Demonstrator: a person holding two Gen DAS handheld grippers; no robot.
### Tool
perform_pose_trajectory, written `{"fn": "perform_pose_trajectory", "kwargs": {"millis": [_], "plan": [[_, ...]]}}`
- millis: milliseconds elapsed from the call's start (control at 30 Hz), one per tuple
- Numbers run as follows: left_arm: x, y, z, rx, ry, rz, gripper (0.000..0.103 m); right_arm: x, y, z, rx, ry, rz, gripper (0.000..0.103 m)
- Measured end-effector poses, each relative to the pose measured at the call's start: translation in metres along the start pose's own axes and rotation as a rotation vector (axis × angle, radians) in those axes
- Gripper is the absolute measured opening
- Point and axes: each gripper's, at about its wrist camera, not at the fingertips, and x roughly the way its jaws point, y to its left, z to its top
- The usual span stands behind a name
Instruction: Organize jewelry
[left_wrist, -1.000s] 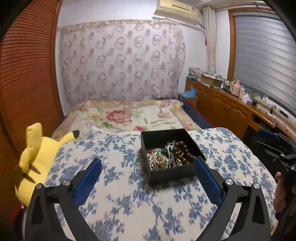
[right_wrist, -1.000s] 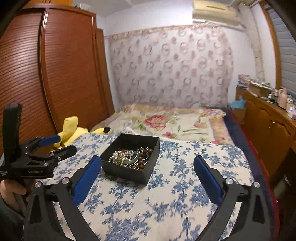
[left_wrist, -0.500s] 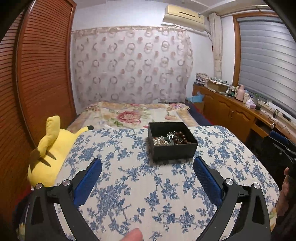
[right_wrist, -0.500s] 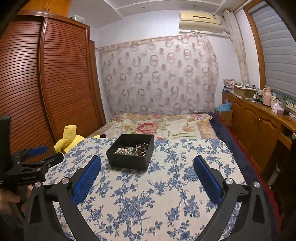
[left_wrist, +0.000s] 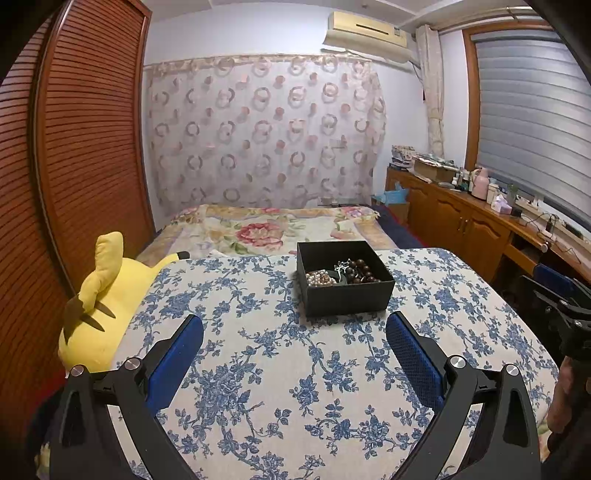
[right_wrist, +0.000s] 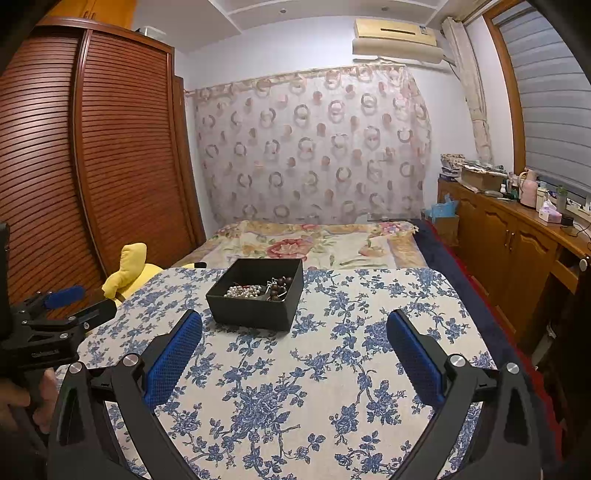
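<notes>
Black jewelry box (left_wrist: 345, 291) on floral tablecloth (left_wrist: 295, 369), beyond both spread-wide, empty claws, left claw (left_wrist: 294, 338), right claw (right_wrist: 294, 336)

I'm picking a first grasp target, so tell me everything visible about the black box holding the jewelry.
The black rectangular open-topped box looks like matte cardboard with straight upright walls and no lid in sight. It sits flat on the blue-flowered white cloth, toward its far edge. Inside lie a white pearl strand at the left, dark brown wooden beads at the right and a small silvery piece between them, all tangled low in the box. Neither claw touches it.
</notes>
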Motion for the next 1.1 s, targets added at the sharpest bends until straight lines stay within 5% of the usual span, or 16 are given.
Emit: {"fn": "perform_pose_trajectory", "kwargs": {"millis": [1100], "plan": [[-0.0088,-0.0023,0.0037,0.008,-0.02,0.003,0.096,0.0033,-0.0008,-0.0032,0.001,0.002,-0.007,0.101]]}}
